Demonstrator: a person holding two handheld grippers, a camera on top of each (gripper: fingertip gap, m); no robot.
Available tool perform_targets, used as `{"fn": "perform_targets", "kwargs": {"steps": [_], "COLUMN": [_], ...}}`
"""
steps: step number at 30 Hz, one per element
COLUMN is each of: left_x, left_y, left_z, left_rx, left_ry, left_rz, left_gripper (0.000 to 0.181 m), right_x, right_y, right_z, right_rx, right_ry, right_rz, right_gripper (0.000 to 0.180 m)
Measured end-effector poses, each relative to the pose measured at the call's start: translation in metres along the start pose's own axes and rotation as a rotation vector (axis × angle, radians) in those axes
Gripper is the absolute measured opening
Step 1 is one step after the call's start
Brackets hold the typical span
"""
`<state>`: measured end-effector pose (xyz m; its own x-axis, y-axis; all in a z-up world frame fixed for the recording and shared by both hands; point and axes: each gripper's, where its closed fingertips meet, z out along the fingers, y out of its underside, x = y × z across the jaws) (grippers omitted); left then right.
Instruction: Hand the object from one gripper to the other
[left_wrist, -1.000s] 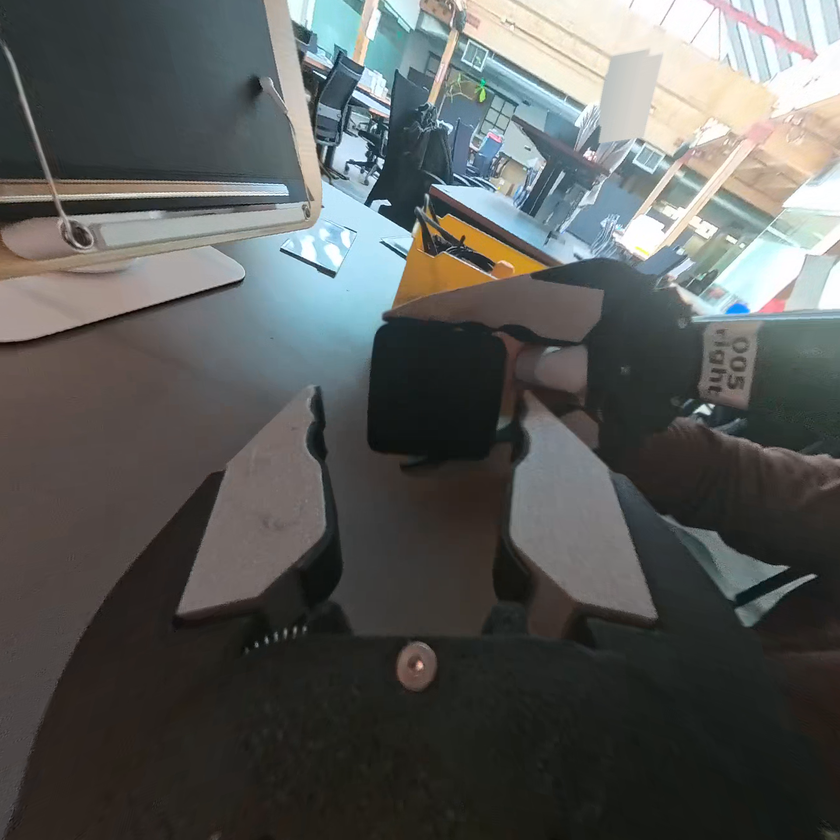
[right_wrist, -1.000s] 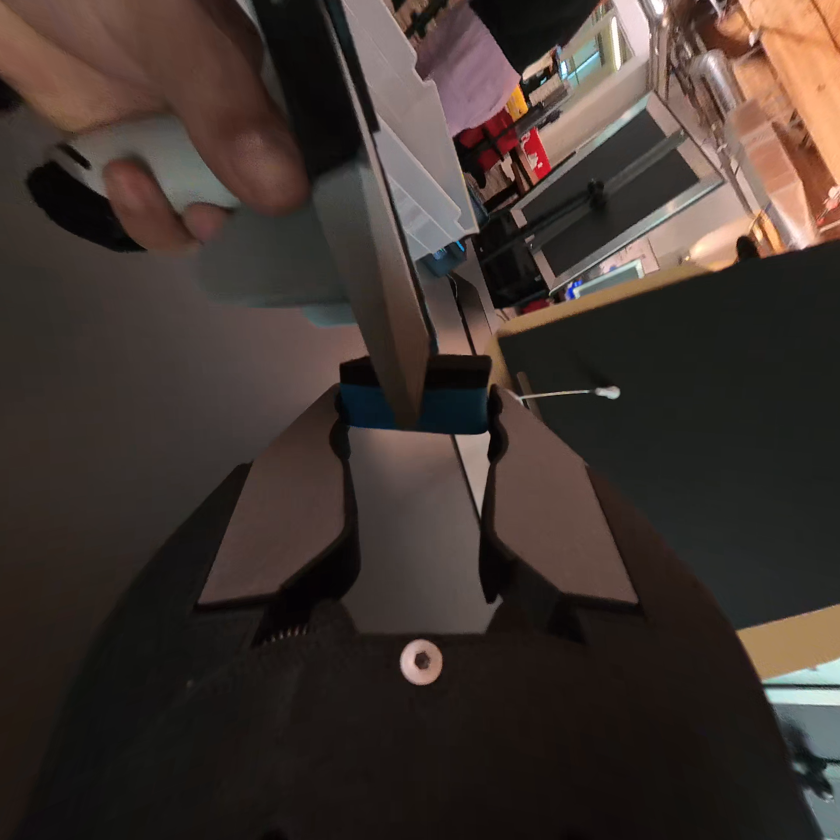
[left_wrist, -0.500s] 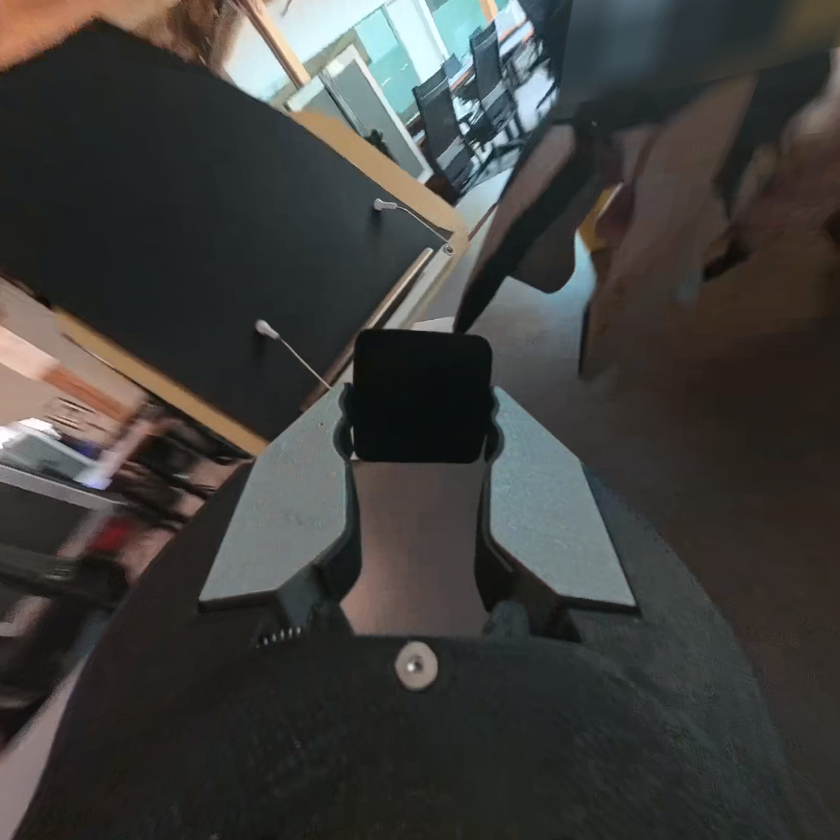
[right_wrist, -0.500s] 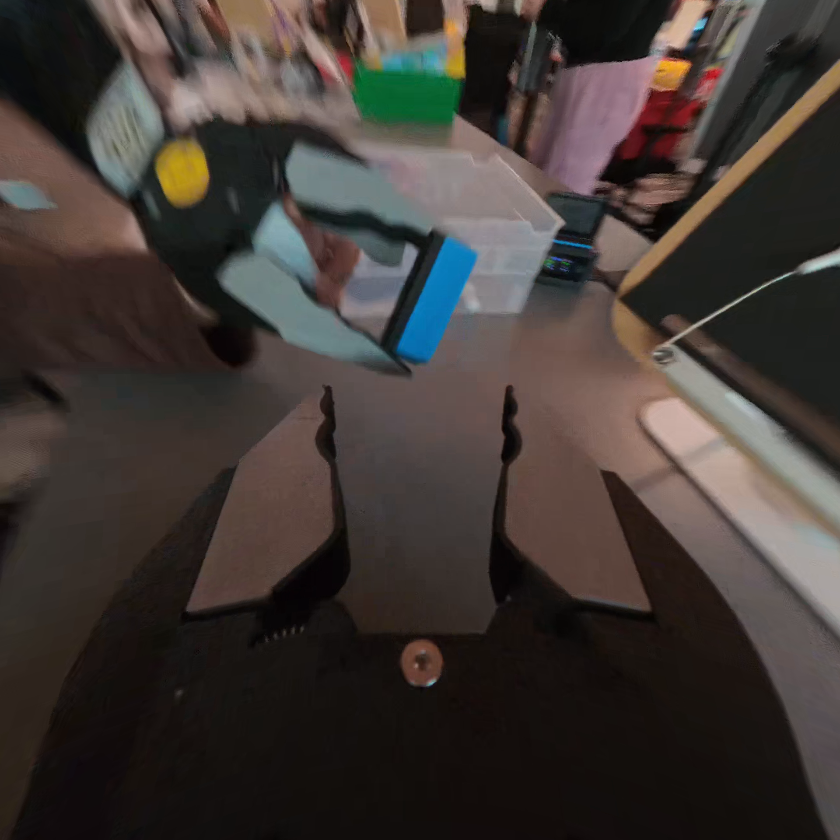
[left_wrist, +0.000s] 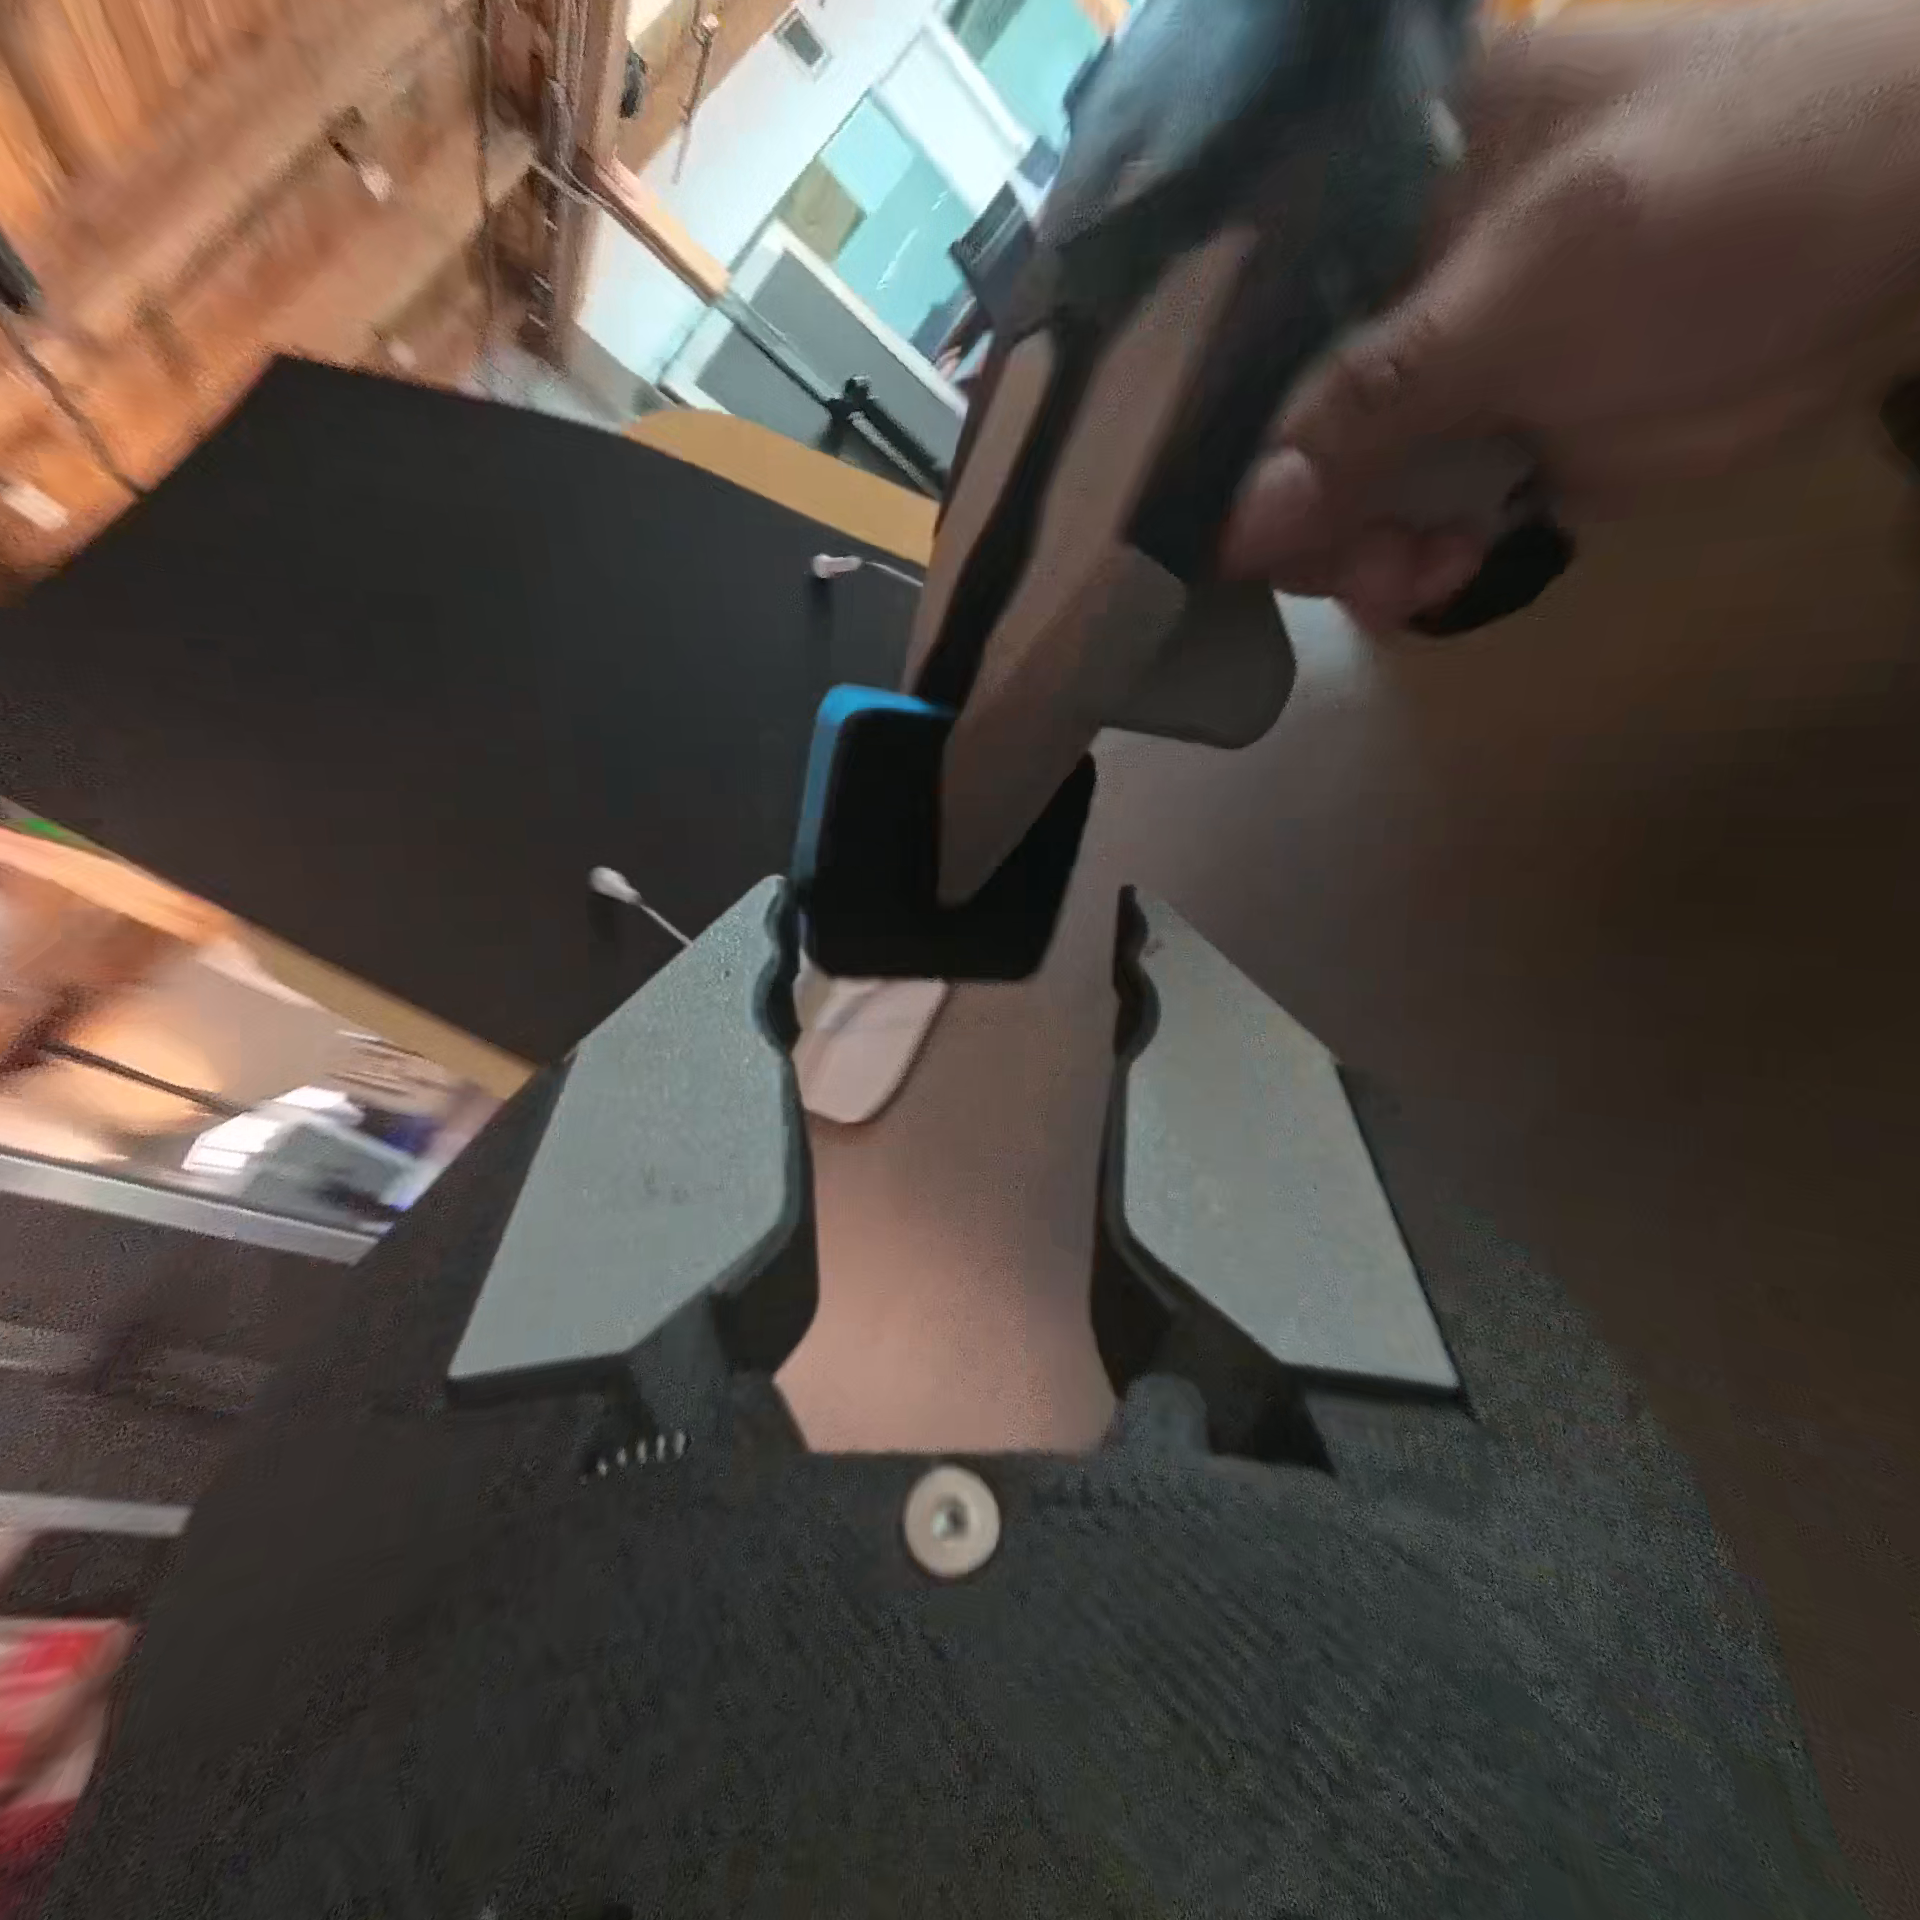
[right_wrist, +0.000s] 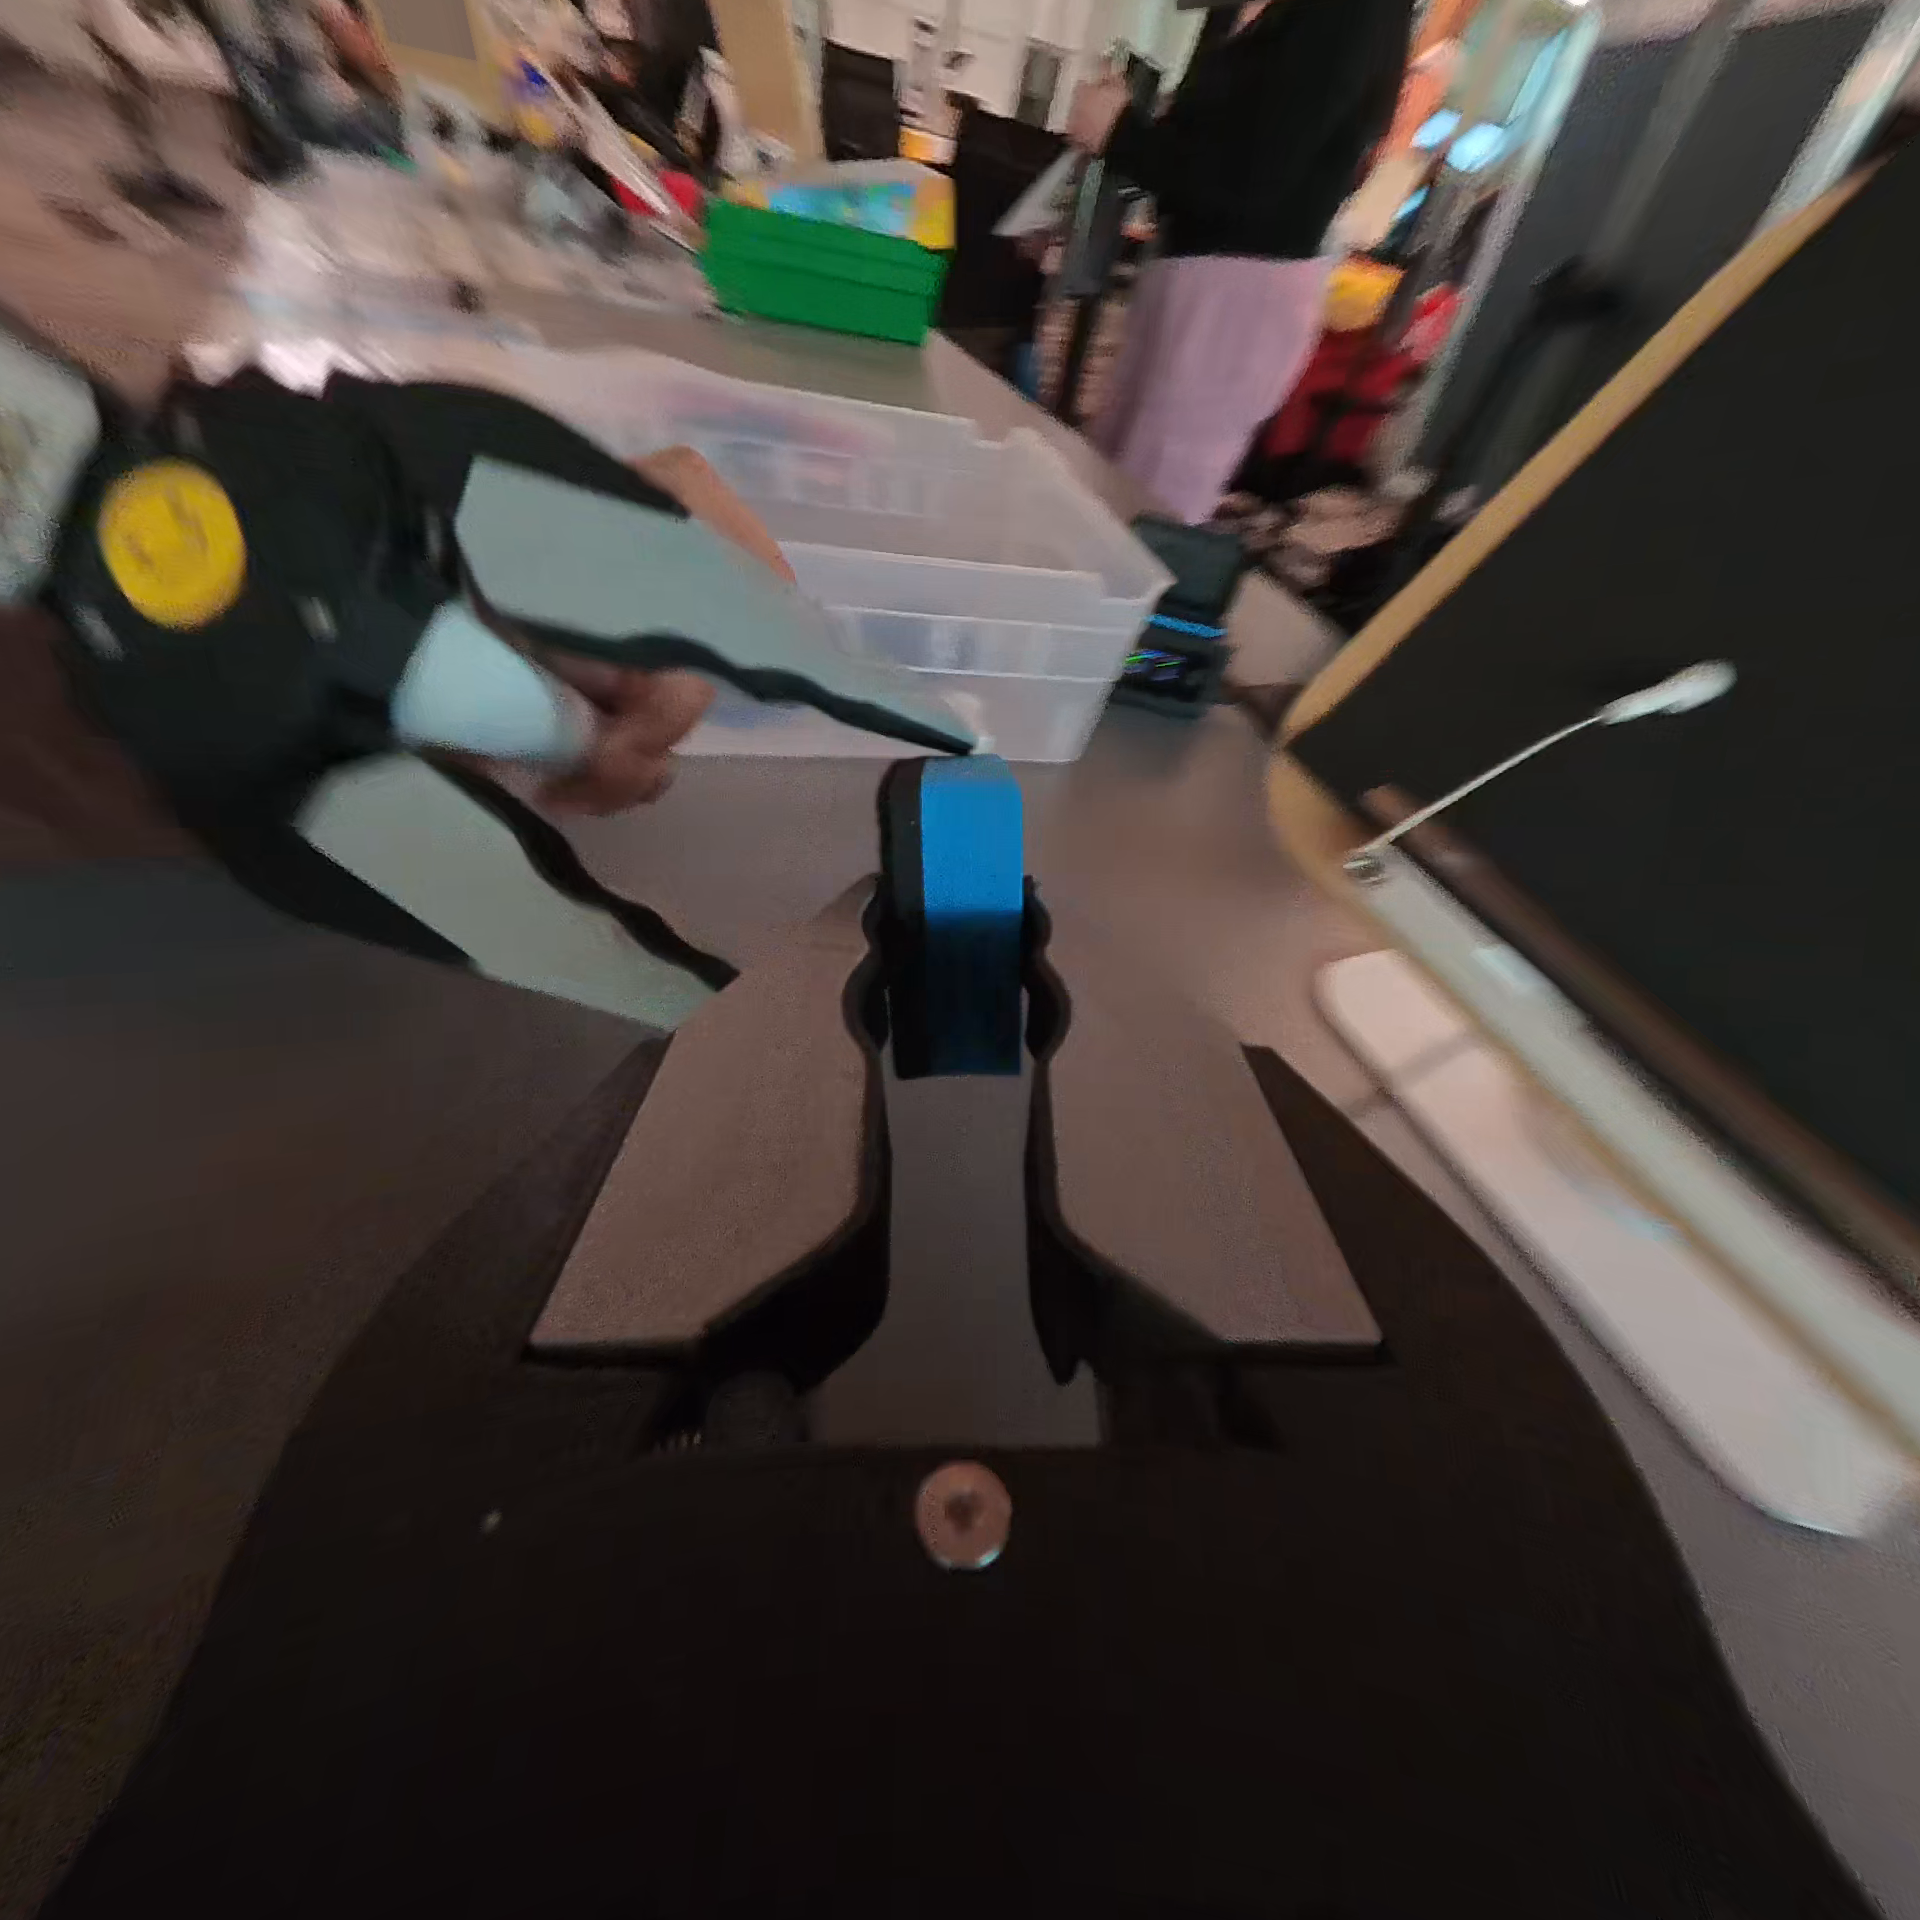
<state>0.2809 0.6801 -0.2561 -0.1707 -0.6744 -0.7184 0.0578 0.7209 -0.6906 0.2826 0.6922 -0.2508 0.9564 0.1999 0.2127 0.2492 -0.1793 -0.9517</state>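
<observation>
Right gripper (right_wrist: 956, 935): fingers nearly closed, clamping the blue-and-black block (right_wrist: 961, 914) upright by its flat faces, above the tabletop (right_wrist: 1174, 852). From the left wrist view it enters from upper right, angled downward, a hand (left_wrist: 1538, 343) wrapped around its grip.

Left gripper (left_wrist: 951, 914): fingers spread wide, holding nothing; the block (left_wrist: 914, 862) sits just beside its left fingertip, with open space toward the right one.

Black panel (right_wrist: 1683, 644): stands at the tabletop's right side, apart from the block.

Clear bin (right_wrist: 935, 582): behind.
</observation>
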Motion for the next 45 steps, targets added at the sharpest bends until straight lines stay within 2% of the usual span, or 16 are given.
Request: {"fn": "perform_targets", "kwargs": {"steps": [3,7,10,13,14,16,19,21,25,28,30,32,37,40,43,45], "left_x": [-0.008,-0.008,-0.003,0.004,0.006,0.009,0.007,0.002,-0.012,-0.021,-0.011,0.001,0.009,0.011,0.011,0.004], "left_y": [0.002,-0.003,-0.01,-0.01,-0.008,-0.007,-0.004,0.002,0.018,0.017,-0.003,-0.021,-0.051,-0.053,-0.048,-0.036], "left_z": [-0.005,-0.01,-0.012,-0.011,-0.009,-0.006,-0.005,-0.004,-0.004,-0.007,-0.013,-0.019,-0.038,-0.039,-0.035,-0.026], "left_rx": [0.04,0.104,0.142,0.123,0.108,0.1,0.093,0.074,-0.001,-0.005,0.107,0.221,0.417,0.441,0.413,0.327], "left_ry": [0.125,0.346,0.463,0.5,0.495,0.47,0.436,0.377,0.189,0.047,0.028,0.029,0.066,0.076,0.079,0.049], "left_rz": [-0.369,-0.813,-0.971,-1.008,-0.994,-0.948,-0.883,-0.807,-0.5,-0.162,0.065,0.182,0.184,0.184,0.147,0.082], "left_gripper": [0.07,0.084,0.085,0.085,0.083,0.057,0.055,0.055,0.054,0.055,0.055,0.055,0.055,0.055,0.055,0.054], "right_x": [0.01,-0.001,-0.007,-0.013,-0.014,-0.016,-0.014,-0.014,-0.014,-0.009,-0.014,-0.032,-0.056,-0.058,-0.059,-0.047], "right_y": [-0.005,-0.007,-0.001,-0.001,-0.002,-0.002,0.0,0.008,0.024,0.034,0.029,0.014,-0.027,-0.031,-0.026,-0.024], "right_z": [-0.009,-0.009,-0.003,0.001,0.002,0.004,0.005,0.007,0.003,-0.002,-0.002,-0.009,-0.046,-0.046,-0.037,-0.03], "right_rx": [-0.022,-0.029,-0.063,-0.07,-0.075,-0.093,-0.109,-0.125,-0.145,-0.154,-0.09,-0.001,0.207,0.227,0.195,0.195], "right_ry": [0.175,0.242,0.276,0.291,0.301,0.321,0.357,0.308,0.09,-0.039,-0.156,-0.376,-0.847,-0.876,-0.824,-0.702], "right_rz": [-0.262,-0.603,-0.764,-0.827,-0.85,-0.884,-0.874,-0.798,-0.453,-0.191,0.025,0.243,0.597,0.634,0.598,0.536], "right_gripper": [0.019,0.019,0.02,0.02,0.02,0.02,0.021,0.032,0.048,0.056,0.065,0.064,0.056,0.03,0.022,0.021]}}
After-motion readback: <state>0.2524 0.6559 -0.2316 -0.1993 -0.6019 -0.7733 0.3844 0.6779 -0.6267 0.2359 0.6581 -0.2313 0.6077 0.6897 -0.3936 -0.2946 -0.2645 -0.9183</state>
